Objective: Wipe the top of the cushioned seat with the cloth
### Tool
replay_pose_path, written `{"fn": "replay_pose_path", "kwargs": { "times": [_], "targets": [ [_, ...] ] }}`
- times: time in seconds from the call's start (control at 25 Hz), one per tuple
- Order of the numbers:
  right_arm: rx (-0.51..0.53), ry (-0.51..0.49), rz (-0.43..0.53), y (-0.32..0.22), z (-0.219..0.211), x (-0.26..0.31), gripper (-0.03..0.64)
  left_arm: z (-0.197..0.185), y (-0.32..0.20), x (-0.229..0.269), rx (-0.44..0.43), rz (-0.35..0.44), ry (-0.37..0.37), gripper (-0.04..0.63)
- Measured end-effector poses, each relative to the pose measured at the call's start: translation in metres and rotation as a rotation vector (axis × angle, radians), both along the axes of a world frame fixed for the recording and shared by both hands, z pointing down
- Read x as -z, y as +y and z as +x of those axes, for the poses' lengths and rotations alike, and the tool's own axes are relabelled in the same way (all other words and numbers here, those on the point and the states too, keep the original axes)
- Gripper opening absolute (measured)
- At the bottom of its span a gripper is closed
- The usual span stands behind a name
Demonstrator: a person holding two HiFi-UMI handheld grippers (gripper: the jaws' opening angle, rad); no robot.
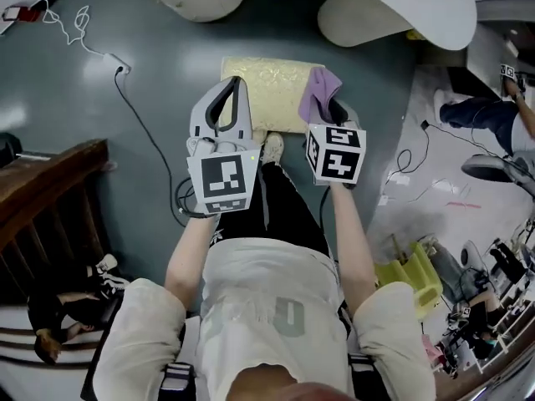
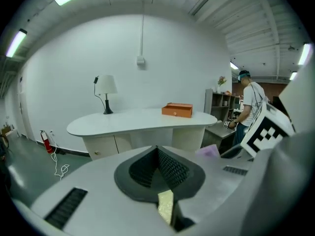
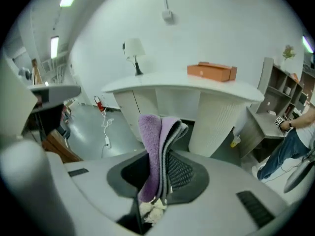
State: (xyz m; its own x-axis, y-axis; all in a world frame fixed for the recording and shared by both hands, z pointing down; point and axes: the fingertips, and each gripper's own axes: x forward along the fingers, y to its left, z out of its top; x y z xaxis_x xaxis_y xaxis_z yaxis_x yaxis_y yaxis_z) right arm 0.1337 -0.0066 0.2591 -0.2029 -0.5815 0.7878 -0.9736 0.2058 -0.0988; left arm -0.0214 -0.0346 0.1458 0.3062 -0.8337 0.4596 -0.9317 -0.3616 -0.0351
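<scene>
Pale shirt (image 1: 267, 307) and two bare forearms fill the bottom of the head view, both reaching forward over dark trousers (image 1: 280, 203). Left gripper (image 1: 230, 90) is out front, and its own view shows the dark pads pressed together in a tight V with nothing between them, just a sliver of yellow showing below. Right gripper (image 3: 162, 149) is clamped hard on the cloth (image 3: 155, 136): purple terry, folded in layers, standing up past the jaw tips.

From above, that cloth sits over the right end of the cushioned seat (image 1: 267, 90), a pale yellow patterned rectangle on the grey-green floor (image 1: 142, 98). Whether the cloth touches the cushion, I can't tell. The left gripper hangs over the seat's left end. One light shoe (image 1: 272, 147) is planted at the seat's near edge, between the two marker cubes.

A thin cable (image 1: 146, 132) snakes across the floor to the left. Straight ahead in the left gripper view stands a curved white table (image 2: 138, 122) carrying a lamp (image 2: 106, 87) and an orange box (image 2: 177, 110), and a second person (image 2: 251, 102) is at the shelves on the right.
</scene>
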Motion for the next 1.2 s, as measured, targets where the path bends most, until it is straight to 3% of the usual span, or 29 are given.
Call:
{"fn": "replay_pose_path", "kwargs": {
  "times": [0.24,0.4,0.64,1.2],
  "targets": [
    [-0.006,-0.042,0.243,-0.004,-0.023,0.172,0.091,0.012,0.007,0.091,-0.021,0.004,0.057,0.006],
    [0.013,-0.065,0.352,0.021,-0.045,0.235,0.091,0.008,0.03,0.141,-0.042,0.038,0.075,0.006],
    [0.079,-0.045,0.373,0.042,-0.069,0.233,0.091,0.003,0.045,0.16,-0.058,0.096,0.053,0.006],
    [0.047,-0.035,0.418,0.034,-0.072,0.251,0.091,-0.014,0.038,0.172,-0.059,0.121,0.085,0.006]
  ]
}}
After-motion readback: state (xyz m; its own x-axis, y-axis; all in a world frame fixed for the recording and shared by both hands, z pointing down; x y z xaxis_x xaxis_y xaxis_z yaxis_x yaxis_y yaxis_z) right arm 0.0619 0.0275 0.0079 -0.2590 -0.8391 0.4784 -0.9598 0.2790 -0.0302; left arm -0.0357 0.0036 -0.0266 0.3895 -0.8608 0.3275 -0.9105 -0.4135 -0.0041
